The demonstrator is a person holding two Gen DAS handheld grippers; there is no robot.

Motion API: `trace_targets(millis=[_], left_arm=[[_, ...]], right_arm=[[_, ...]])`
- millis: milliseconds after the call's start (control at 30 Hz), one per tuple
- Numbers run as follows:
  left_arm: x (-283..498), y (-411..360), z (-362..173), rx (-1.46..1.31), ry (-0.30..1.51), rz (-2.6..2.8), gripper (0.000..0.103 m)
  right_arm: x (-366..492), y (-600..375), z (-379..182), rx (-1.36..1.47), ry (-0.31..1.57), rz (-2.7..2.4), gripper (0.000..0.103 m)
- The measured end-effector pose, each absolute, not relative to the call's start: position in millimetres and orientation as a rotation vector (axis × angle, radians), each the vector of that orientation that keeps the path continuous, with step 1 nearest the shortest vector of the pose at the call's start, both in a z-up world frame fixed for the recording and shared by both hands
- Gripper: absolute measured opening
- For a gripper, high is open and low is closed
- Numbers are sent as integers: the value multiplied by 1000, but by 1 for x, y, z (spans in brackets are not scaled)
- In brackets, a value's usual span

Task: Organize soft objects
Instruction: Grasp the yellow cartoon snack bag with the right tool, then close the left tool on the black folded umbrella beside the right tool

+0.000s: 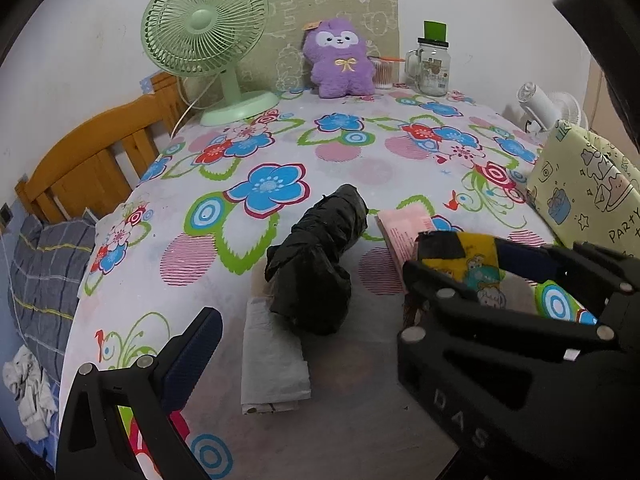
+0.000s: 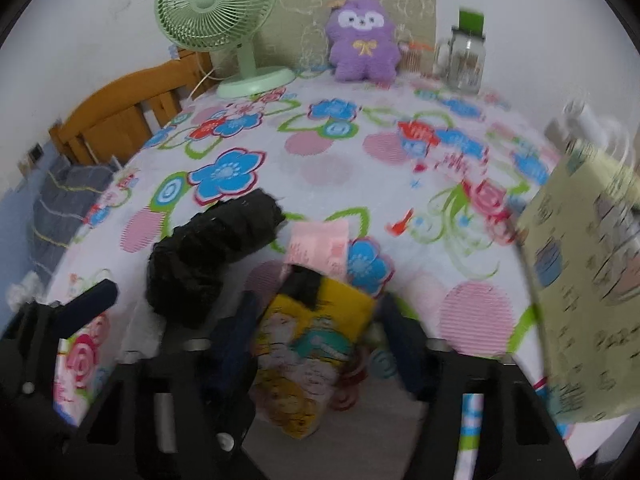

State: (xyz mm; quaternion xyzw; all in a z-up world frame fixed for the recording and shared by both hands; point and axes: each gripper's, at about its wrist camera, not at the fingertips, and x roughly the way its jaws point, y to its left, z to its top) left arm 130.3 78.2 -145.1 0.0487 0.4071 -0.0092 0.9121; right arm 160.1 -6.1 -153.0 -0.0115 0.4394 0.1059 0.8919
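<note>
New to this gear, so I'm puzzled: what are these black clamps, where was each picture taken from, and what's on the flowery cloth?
A person holds a two-finger clamp in each hand; each carries a wide-angle camera looking along its fingers. One picture is from the left gripper, open and empty; the other from the right gripper, shut on a yellow cartoon-printed pouch. On the flowered sheet lie a crumpled black bundle, a flat grey packet and a pink packet. A purple plush toy sits at the back beside a green fan.

Between our right gripper's (image 2: 320, 344) jaws we see a yellow cartoon-printed fabric pouch (image 2: 308, 356), above the floral-sheeted bed (image 2: 320, 168).
</note>
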Motion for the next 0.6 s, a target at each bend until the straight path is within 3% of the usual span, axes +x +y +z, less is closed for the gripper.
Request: trace_targets(millis=[600], left_arm=[[159, 84, -138, 40, 808, -48, 100]], right_arm=[[178, -10, -136, -43, 839, 185, 54]])
